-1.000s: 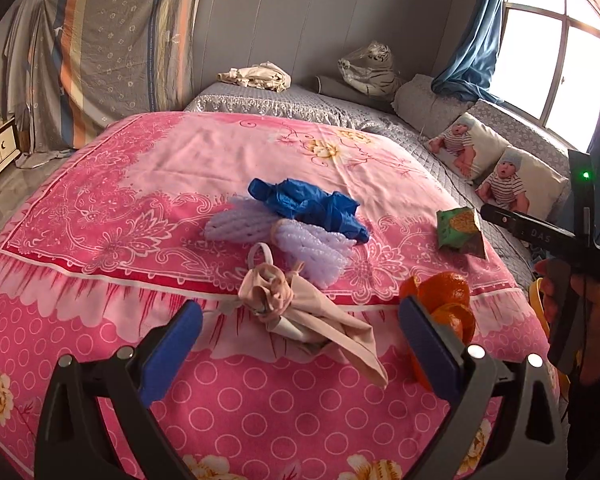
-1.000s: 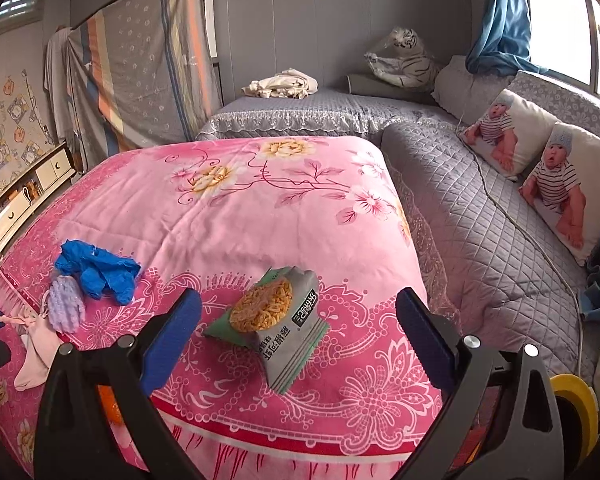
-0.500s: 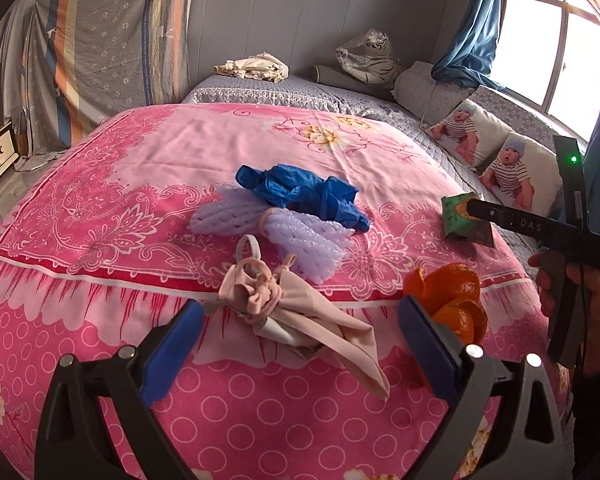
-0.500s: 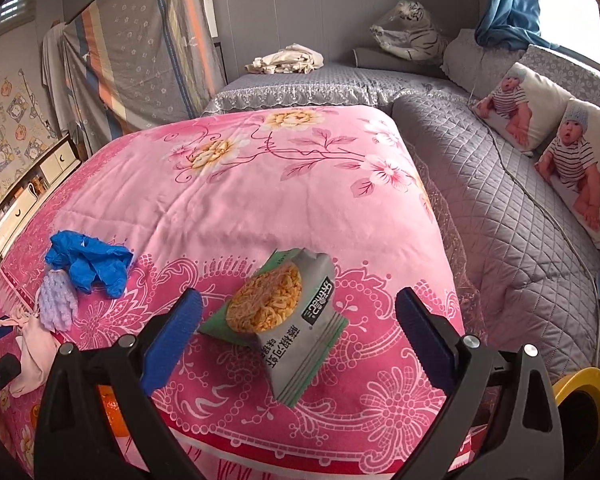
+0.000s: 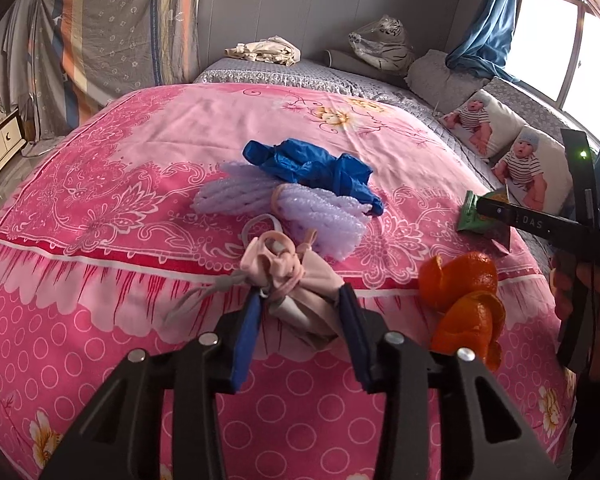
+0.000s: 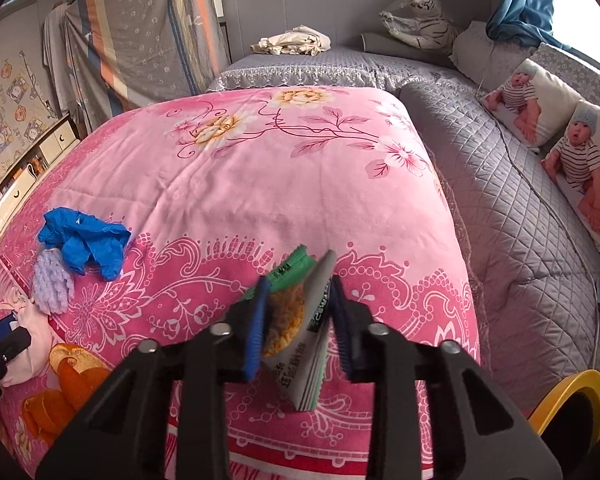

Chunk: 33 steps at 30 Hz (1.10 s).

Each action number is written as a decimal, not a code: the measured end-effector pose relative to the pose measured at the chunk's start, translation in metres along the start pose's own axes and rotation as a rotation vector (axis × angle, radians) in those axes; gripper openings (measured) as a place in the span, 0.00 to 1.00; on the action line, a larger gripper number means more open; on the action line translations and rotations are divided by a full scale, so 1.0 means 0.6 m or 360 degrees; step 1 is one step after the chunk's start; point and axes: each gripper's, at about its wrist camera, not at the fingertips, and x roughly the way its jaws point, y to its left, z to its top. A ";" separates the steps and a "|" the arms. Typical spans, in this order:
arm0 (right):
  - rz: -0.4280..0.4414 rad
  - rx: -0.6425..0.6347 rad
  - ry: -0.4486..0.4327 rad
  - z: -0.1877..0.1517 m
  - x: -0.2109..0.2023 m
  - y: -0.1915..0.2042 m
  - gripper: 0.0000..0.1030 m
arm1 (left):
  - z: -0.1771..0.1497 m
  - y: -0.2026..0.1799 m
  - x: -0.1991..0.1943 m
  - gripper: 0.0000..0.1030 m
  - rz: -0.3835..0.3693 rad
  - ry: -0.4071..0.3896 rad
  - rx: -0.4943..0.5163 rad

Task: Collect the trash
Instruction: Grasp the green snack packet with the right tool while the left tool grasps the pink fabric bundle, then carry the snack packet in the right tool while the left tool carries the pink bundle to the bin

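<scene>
Pink quilt [image 5: 148, 184]; both jaws w/ trash.

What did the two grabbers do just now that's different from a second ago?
Both have just been closing. The left hand-held gripper squeezed shut on the pink cloth bundle; the right hand-held gripper squeezed shut on the snack packet, folding it up. The blue gloves, purple foam nets and orange peels stayed where they were.

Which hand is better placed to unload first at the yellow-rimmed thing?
Right, probably. The right tool, jaws just closed on the snack packet, has the yellow rim close at its right; the left tool, just closed on the pink cloth bundle, shows none.
</scene>
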 end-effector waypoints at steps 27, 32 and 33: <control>0.0137 -0.0012 -0.0147 -0.019 -0.149 0.037 0.09 | 0.007 0.011 -0.110 0.27 -0.0025 -0.0205 -0.0127; 0.0143 -0.0013 -0.0204 -0.022 -0.187 0.035 0.09 | 0.015 -0.007 -0.131 0.27 -0.0050 -0.0247 -0.0102; 0.0146 -0.0008 -0.0217 -0.022 -0.195 0.033 0.09 | 0.018 -0.011 -0.135 0.27 -0.0055 -0.0256 -0.0100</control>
